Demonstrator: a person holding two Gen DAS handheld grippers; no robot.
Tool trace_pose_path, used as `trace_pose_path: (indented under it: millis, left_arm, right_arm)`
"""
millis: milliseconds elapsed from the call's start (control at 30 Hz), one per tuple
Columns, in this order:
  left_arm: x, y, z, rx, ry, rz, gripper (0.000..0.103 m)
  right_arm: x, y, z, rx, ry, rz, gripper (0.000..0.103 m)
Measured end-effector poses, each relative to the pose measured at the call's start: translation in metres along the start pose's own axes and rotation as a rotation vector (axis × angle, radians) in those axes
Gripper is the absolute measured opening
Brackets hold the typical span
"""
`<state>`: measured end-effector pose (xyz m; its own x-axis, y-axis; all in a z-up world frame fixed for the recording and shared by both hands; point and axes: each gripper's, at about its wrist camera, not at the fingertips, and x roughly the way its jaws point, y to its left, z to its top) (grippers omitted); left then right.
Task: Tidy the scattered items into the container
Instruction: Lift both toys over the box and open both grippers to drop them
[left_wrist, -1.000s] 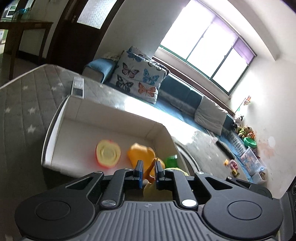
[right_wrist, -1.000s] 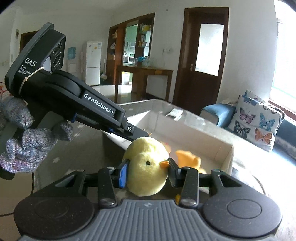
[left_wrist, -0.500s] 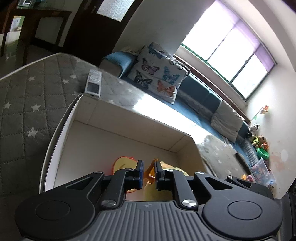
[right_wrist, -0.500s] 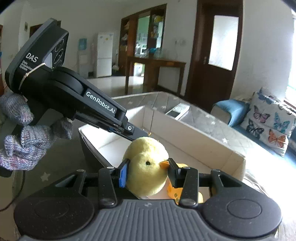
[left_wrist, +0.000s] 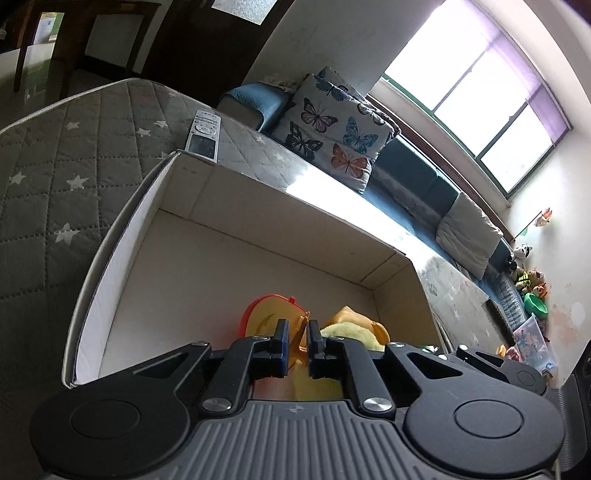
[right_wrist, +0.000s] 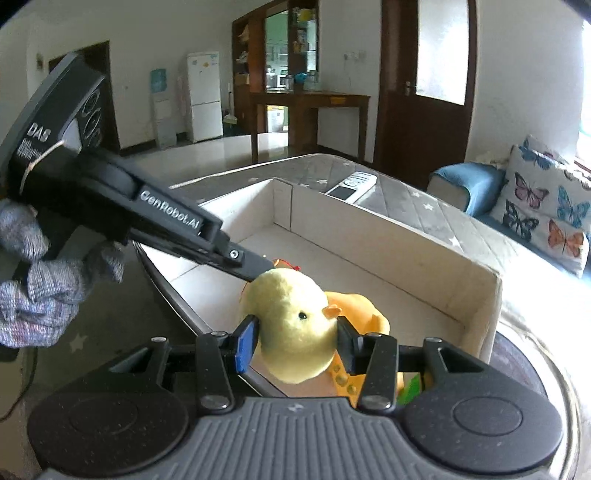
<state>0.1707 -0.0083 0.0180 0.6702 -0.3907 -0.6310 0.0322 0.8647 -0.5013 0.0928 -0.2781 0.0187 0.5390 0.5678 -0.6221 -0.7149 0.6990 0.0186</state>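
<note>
remote (left_wrist: 204, 134) behind box (left_wrist: 280, 218), on mattress (left_wrist: 55, 155)

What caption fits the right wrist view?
Right gripper holds a yellow plush chick over the white box.

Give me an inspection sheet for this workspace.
Surface: grey star-quilted mattress.
Job's things: open box on mattress; yellow chick; orange toy and round red-rimmed toy in box.
Clutter: remote beside box.
Grippers: right gripper shut on chick over box; left gripper nearly closed on a thin orange piece.
Cables: thin cord near gloved hand.
Surroundings: butterfly pillow, sofa, window, fridge.
</note>
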Motion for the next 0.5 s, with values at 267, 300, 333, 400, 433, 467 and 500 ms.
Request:
trace_pose_path:
  millis: [267, 300, 333, 400, 433, 467, 500]
  left_arm:
    - [-0.008, -0.006, -0.003, 0.019, 0.000, 0.010, 0.014]
    - [-0.010, -0.007, -0.004, 0.023, -0.004, 0.008, 0.014]
    - [-0.012, -0.009, -0.004, 0.026, -0.008, 0.005, 0.014]
    - [-0.017, -0.012, -0.004, 0.034, -0.016, 0.000, 0.017]
    - [-0.019, -0.014, -0.004, 0.038, -0.020, -0.002, 0.017]
    - [-0.022, -0.016, -0.005, 0.044, -0.024, -0.004, 0.017]
    - [-0.024, -0.018, -0.006, 0.049, -0.027, -0.006, 0.017]
  right_arm:
    - [-0.018, -0.003, -0.006, 0.058, -0.048, -0.009, 0.045]
    - [-0.021, -0.002, -0.007, 0.064, -0.056, -0.014, 0.045]
    - [-0.024, -0.002, -0.009, 0.071, -0.063, -0.019, 0.045]
    - [-0.031, -0.001, -0.011, 0.084, -0.078, -0.029, 0.045]
    - [-0.034, 0.000, -0.012, 0.090, -0.086, -0.034, 0.046]
    - [-0.038, 0.001, -0.013, 0.097, -0.093, -0.039, 0.046]
    - [-0.041, 0.001, -0.014, 0.103, -0.101, -0.044, 0.048]
